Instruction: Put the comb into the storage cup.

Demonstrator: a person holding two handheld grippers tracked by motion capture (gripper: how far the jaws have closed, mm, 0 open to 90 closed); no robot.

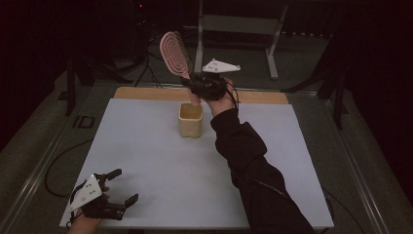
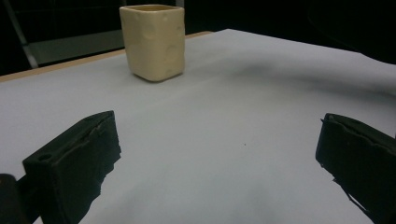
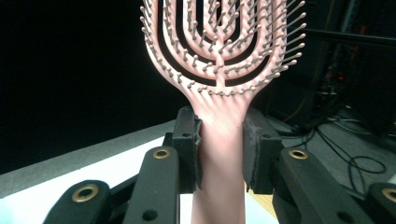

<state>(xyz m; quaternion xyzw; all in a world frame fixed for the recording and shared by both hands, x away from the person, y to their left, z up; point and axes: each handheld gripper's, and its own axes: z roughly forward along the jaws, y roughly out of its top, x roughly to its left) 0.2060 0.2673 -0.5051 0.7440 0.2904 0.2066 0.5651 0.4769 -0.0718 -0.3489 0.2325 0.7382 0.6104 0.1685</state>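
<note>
a pale sheet (image 1: 160,161) covers the table in a dark room, a metal stand (image 1: 238,24) behind. no writing is readable. the right gripper (image 3: 220,144) clamps a pink hairbrush (image 1: 175,51) by its handle, above the cream cup (image 1: 190,119); the handle's end is cut off. the left gripper (image 1: 117,187) rests wide apart, holding nothing.

The pink hairbrush (image 3: 219,60) loses its head's top above the right gripper (image 3: 219,149) and its handle's end below the jaws, both cut off by the picture's edges.

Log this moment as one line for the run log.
right gripper: shut on pink hairbrush, held above cream cup | left gripper: open, empty, near table corner
</note>
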